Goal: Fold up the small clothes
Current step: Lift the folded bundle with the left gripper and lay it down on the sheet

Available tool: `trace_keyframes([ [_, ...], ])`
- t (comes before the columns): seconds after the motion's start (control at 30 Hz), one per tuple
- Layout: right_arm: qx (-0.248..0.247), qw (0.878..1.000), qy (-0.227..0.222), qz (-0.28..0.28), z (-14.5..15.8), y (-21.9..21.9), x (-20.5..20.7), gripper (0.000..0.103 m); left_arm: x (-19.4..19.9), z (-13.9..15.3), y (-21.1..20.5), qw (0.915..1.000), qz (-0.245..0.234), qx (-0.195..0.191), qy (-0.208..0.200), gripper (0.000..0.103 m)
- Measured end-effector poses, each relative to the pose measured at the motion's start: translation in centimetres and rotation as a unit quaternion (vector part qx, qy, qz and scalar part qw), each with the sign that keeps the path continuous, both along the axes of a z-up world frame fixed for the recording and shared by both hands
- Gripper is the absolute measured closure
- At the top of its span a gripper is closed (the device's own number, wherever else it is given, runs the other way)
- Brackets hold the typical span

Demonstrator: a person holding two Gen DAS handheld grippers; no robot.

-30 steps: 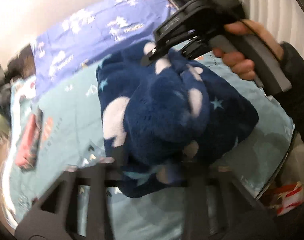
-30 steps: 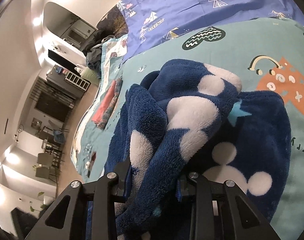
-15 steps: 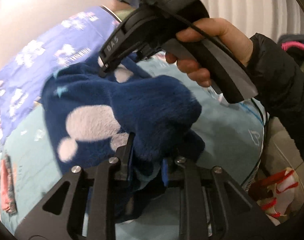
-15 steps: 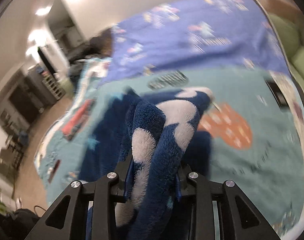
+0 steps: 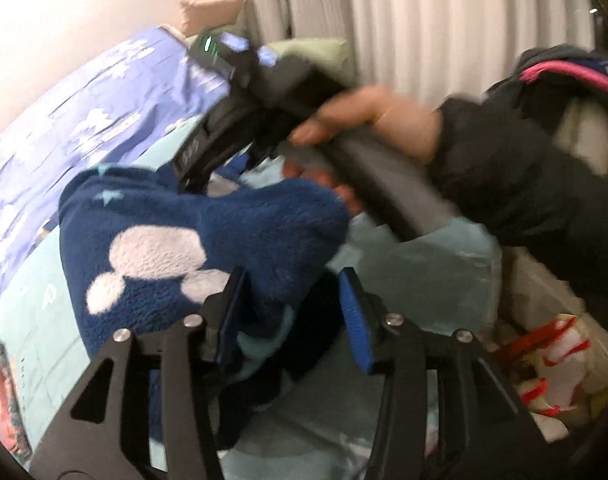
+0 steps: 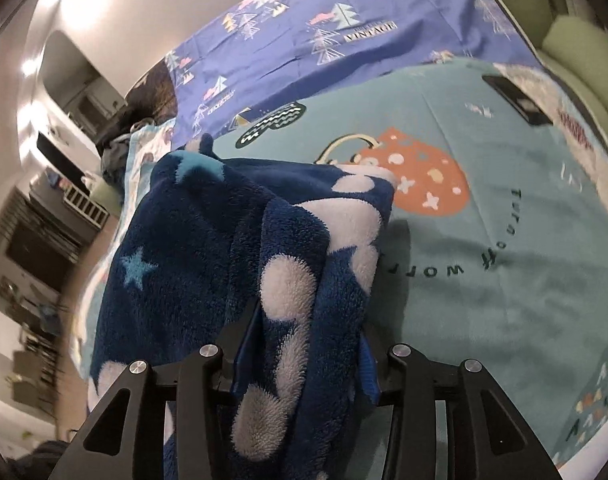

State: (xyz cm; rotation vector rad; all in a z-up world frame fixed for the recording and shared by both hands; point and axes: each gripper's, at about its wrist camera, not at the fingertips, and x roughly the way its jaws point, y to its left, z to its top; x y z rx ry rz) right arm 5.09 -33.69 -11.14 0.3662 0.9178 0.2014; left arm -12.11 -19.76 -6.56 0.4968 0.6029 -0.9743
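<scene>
A navy fleece garment [image 5: 184, 232] with white mouse-head shapes and pale stars lies bunched on the teal bed cover [image 6: 504, 240]. My left gripper [image 5: 294, 316] has its jaws opening. The fleece rests against the left pad, with a gap to the right pad. My right gripper [image 6: 308, 356] has its jaws opening too, and a thick fold of the fleece [image 6: 208, 248] still fills the space between its pads. In the left wrist view a person's hand [image 5: 368, 120] holds the right gripper just beyond the garment, its tips hidden behind the fleece.
A purple patterned sheet [image 6: 304, 40] covers the far side of the bed. A dark flat device [image 6: 516, 96] lies near the far right edge. A red and white bag [image 5: 556, 364] sits on the floor beside the bed, under a white curtain [image 5: 424, 20].
Both grippers carried the fleece sideways across the bed and lowered it. The left jaws have spread apart and the right jaws have widened. The garment now lies folded over itself.
</scene>
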Motion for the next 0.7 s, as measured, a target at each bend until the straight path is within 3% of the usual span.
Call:
trace_keyframes([
  [0.1,-0.002,1.0,0.001,-0.009,-0.3,-0.3,-0.4,0.054,-0.1,2.1,2.9,0.9992,-0.005,-0.037,0.014,0.055],
  [0.23,-0.012,1.0,0.001,-0.025,0.4,-1.3,-1.2,0.053,2.0,3.7,5.4,0.9965,0.053,-0.064,-0.015,0.055],
  [0.37,-0.049,0.995,-0.043,-0.07,4.3,-2.3,-5.3,0.054,5.3,0.8,5.0,0.9956,0.082,-0.029,0.035,0.056],
  [0.4,-0.046,0.995,-0.054,-0.071,5.1,-2.2,-6.6,0.056,5.3,-0.4,4.1,0.9954,0.083,-0.022,0.043,0.056],
  [0.47,-0.03,0.995,-0.081,-0.046,6.8,-1.0,-10.0,0.074,5.2,-1.3,3.7,0.9964,0.078,-0.014,0.032,0.055],
  [0.5,-0.022,0.996,-0.085,-0.025,7.1,0.1,-11.5,0.075,4.7,-1.7,3.6,0.9969,0.075,-0.012,0.021,0.055],
  [0.63,-0.018,0.998,-0.06,0.029,5.3,4.1,-14.7,0.076,3.8,-1.6,3.8,0.9975,0.068,-0.01,0.012,0.055],
  [0.7,-0.07,0.997,-0.028,0.014,2.5,5.4,-15.1,0.077,5.0,-1.4,4.9,0.9974,0.068,-0.013,0.021,0.055],
])
